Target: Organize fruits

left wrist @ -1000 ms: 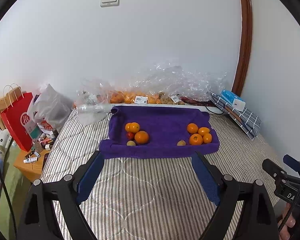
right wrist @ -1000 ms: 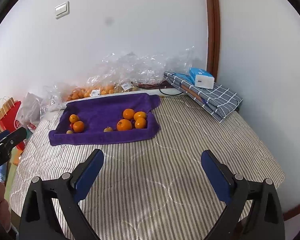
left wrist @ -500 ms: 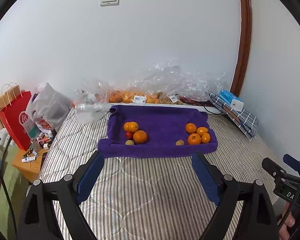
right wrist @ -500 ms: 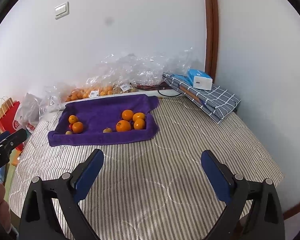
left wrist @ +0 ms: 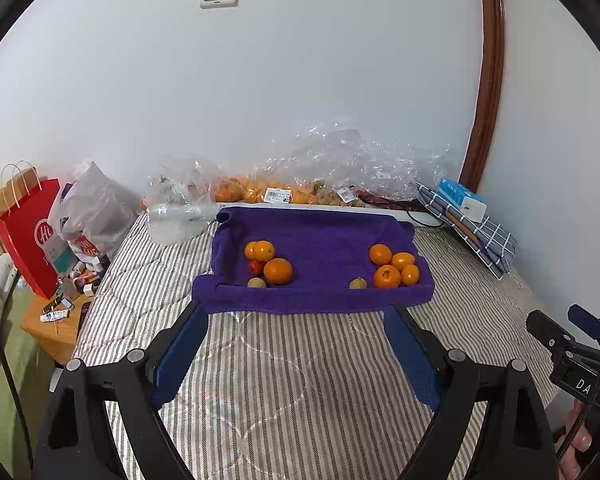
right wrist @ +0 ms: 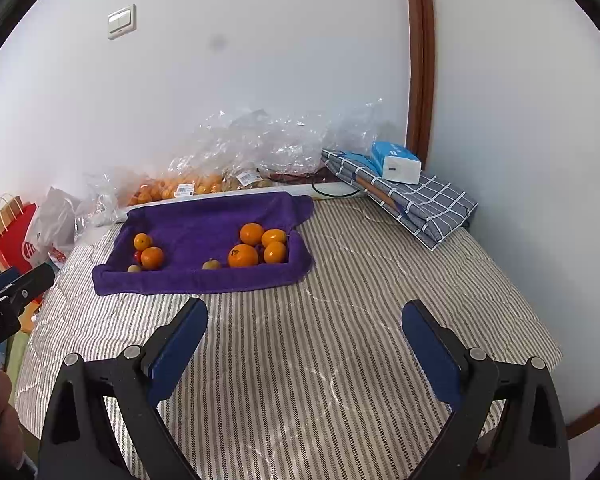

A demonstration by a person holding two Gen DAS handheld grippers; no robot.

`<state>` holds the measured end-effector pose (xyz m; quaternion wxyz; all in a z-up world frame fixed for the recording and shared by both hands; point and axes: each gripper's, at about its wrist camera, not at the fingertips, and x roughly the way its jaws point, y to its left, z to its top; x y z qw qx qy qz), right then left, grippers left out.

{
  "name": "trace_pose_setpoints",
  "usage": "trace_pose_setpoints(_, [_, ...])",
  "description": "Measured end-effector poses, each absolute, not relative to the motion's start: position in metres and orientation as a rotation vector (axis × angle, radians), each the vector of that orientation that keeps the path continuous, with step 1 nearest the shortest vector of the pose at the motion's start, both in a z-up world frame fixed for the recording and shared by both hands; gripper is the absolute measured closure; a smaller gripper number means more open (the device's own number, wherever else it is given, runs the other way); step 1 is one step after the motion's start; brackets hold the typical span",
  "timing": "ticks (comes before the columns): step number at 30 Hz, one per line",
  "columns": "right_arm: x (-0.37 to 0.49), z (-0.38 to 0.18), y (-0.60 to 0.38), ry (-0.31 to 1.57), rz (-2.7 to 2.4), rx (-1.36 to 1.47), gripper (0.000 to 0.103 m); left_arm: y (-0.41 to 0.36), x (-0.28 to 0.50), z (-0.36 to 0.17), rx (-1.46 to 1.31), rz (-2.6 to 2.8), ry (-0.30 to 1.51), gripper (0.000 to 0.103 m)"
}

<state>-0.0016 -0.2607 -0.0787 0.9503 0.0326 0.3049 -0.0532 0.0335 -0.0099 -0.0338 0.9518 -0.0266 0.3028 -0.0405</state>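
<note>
Right now I hold my left gripper (left wrist: 296, 312) and right gripper (right wrist: 304, 308) over the striped bedcover (left wrist: 300, 380), both with jaws spread wide and nothing between them. Beyond them lies a purple towel (left wrist: 320, 236) with its edges turned up. On it, a left cluster of oranges (left wrist: 278, 271) sits with a small red fruit (left wrist: 254, 267) and a small brownish fruit (left wrist: 256, 282); a right cluster of oranges (left wrist: 387, 276) sits well apart, another small brownish fruit (left wrist: 357, 283) just beside it. Farther back, clear plastic bags (left wrist: 340, 168) of fruit line the wall.
</note>
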Motion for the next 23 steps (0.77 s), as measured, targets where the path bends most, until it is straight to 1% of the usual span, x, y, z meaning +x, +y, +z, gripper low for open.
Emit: trace_pose_setpoints(23, [-0.0052,-0.0785,-0.2592,0.610,-0.105,0.076,0.006,-0.0067,0.0285,-0.0320,-0.059,-0.087,0.596,0.013])
